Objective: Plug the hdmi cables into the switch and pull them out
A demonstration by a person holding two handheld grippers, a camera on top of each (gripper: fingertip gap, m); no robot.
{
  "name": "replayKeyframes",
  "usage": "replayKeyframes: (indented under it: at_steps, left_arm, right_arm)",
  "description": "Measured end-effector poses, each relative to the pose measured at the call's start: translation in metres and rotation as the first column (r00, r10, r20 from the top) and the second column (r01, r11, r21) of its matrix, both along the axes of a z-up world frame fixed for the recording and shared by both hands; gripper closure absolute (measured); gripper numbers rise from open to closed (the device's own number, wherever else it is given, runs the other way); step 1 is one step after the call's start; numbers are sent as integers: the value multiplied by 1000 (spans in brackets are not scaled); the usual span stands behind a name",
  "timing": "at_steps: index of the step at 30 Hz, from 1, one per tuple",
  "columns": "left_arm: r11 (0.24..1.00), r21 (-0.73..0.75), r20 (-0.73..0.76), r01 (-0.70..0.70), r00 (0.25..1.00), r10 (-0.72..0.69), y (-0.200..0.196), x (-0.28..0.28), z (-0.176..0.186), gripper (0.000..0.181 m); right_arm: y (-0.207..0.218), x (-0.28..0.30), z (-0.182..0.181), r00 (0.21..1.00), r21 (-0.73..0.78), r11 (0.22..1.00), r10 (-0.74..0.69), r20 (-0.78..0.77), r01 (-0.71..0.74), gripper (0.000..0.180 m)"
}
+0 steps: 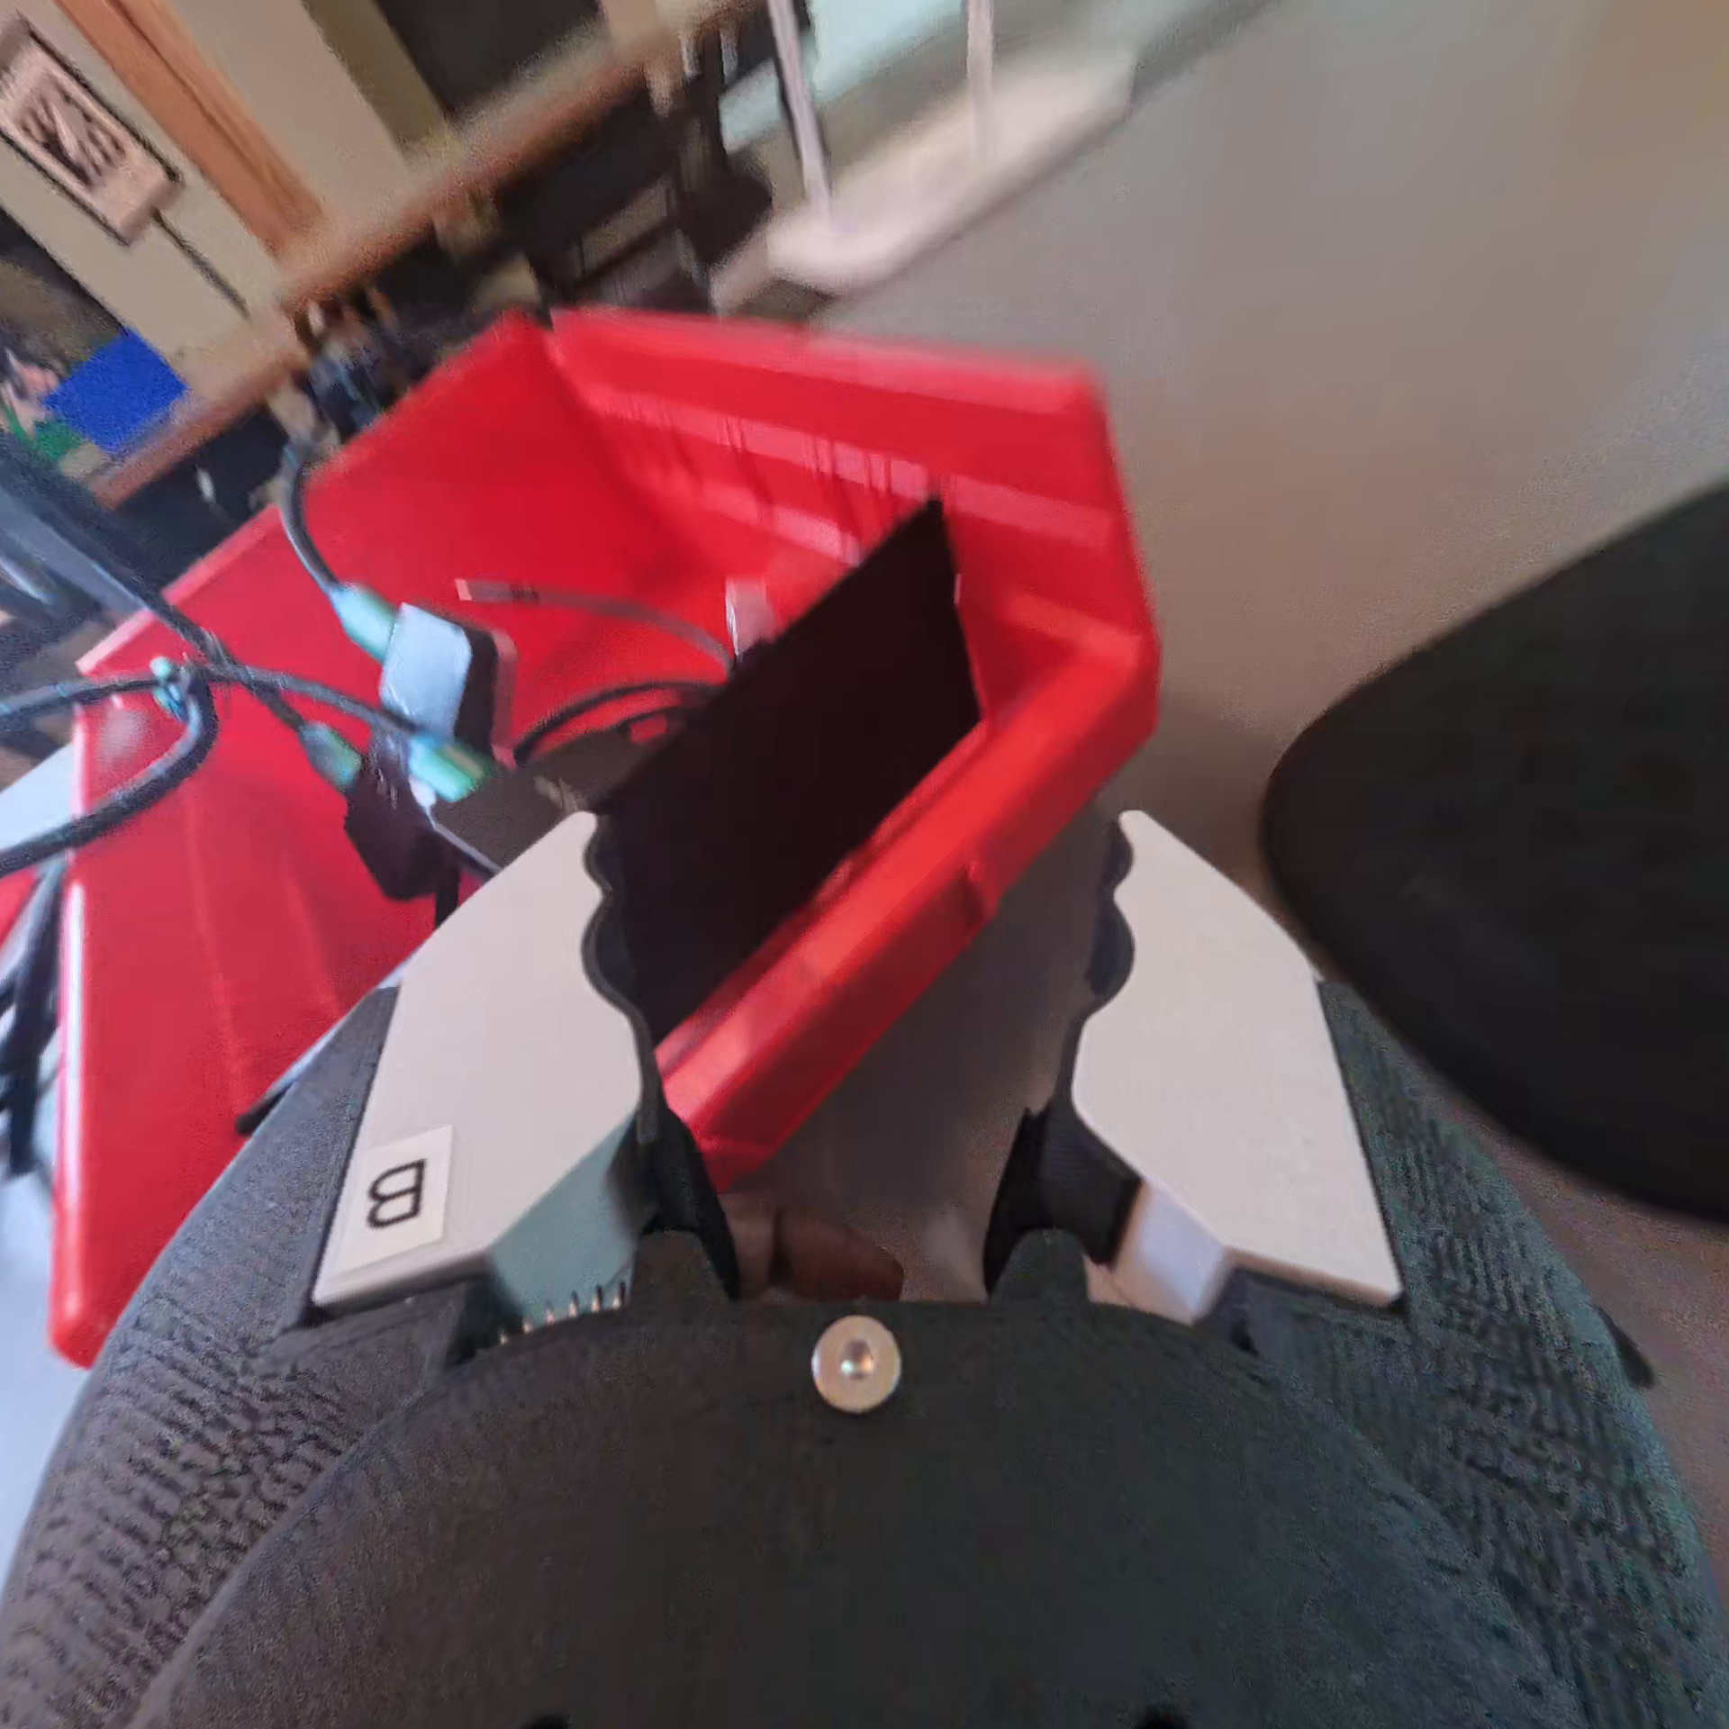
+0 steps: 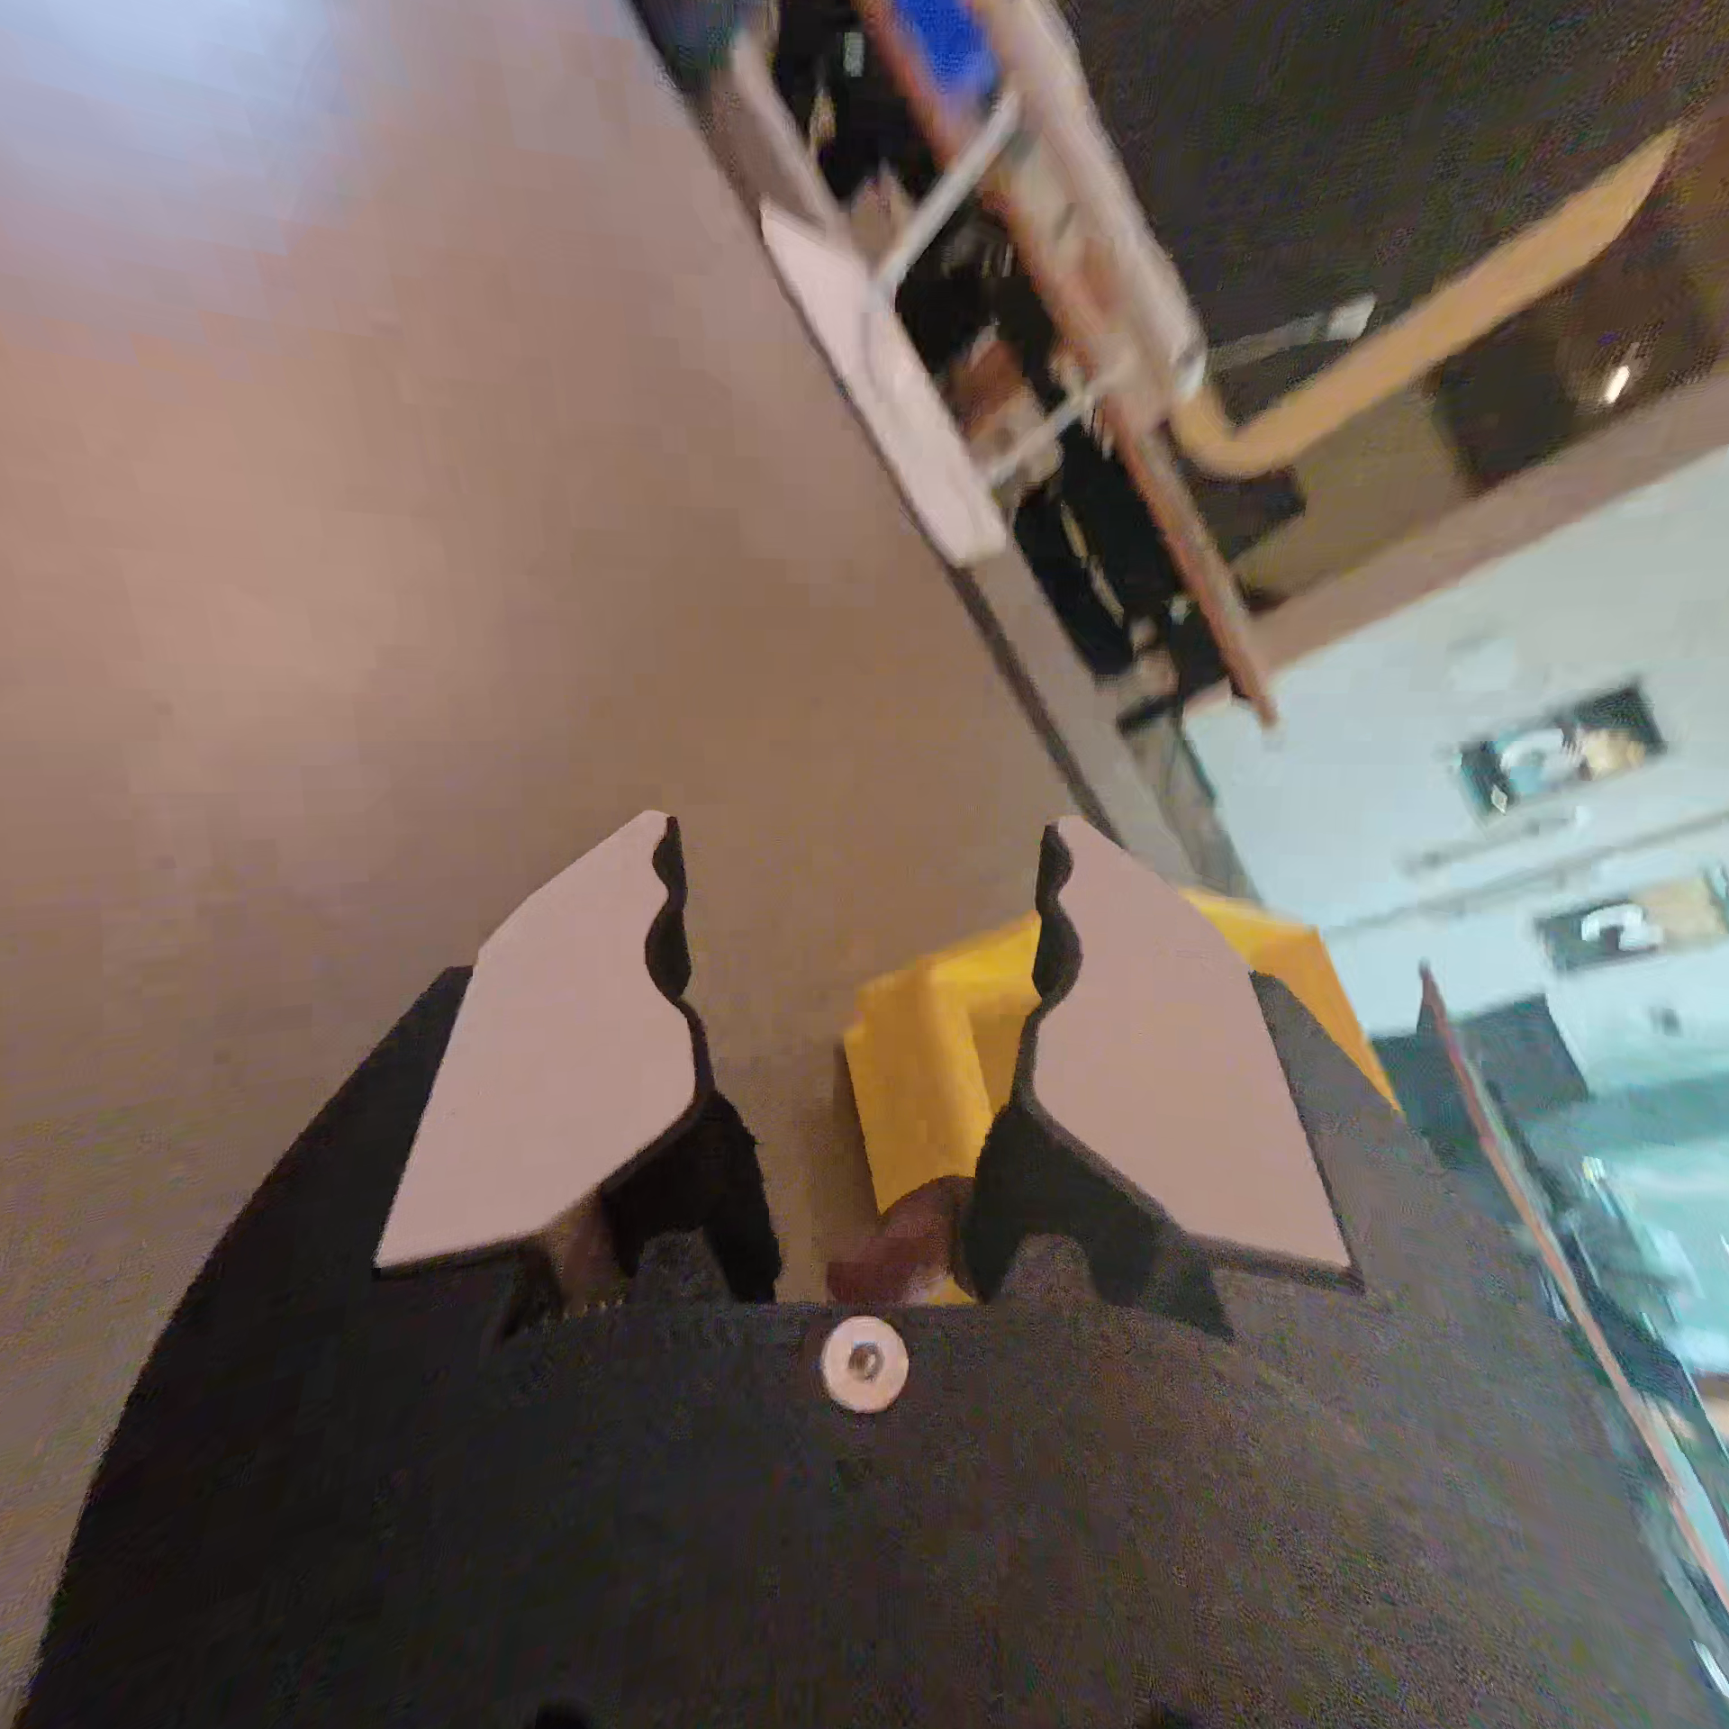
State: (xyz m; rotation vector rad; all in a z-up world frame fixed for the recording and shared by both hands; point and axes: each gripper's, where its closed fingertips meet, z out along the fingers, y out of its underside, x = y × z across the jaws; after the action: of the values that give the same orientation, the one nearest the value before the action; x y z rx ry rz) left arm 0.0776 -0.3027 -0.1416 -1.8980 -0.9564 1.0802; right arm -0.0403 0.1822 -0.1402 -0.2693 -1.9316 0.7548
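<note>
Left gripper [image 1: 856, 898] spread wide, nothing in it. Switch [image 1: 449, 674] plus cables [image 1: 187, 711] sit in red bin [image 1: 1057, 748], around 10 o'clock off fingertips, near but not touching. Switch propped up, long axis roughly 11-to-5; hard to tell through blur. Right gripper [image 2: 861, 898] also apart, empty, facing bare tabletop, yellow bin [image 2: 926, 1076] at 5. Guessing left is closer, so left goes first.

Small grey-and-black switch [image 1: 449, 678] sits tilted inside red bin [image 1: 1057, 748], left of black divider [image 1: 795, 748]. Black braided hdmi cables [image 1: 112, 748] with teal-collared plugs [image 1: 332, 753] reach switch from left over bin wall. Blur hides whether plugs are seated.
</note>
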Motion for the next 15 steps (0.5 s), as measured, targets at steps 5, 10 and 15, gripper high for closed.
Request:
replayKeyframes:
  at_steps: [5,10,15]
  left_arm:
    - [932,343,-288,-120,931,226,-20,-2,83,80]
    - [843,437,-96,-315,915,392,-39,-18,77,85]
    - [877,242,250,-415,900,357,-56,-38,44,93]
  right_arm:
    - [-45,53,93,847,-284,860,263,-463,-423,90]
    - [-19,84,152,753,-540,600,169,-636,-591,81]
    - [6,96,168,720,-625,398,153,-677,-672,88]
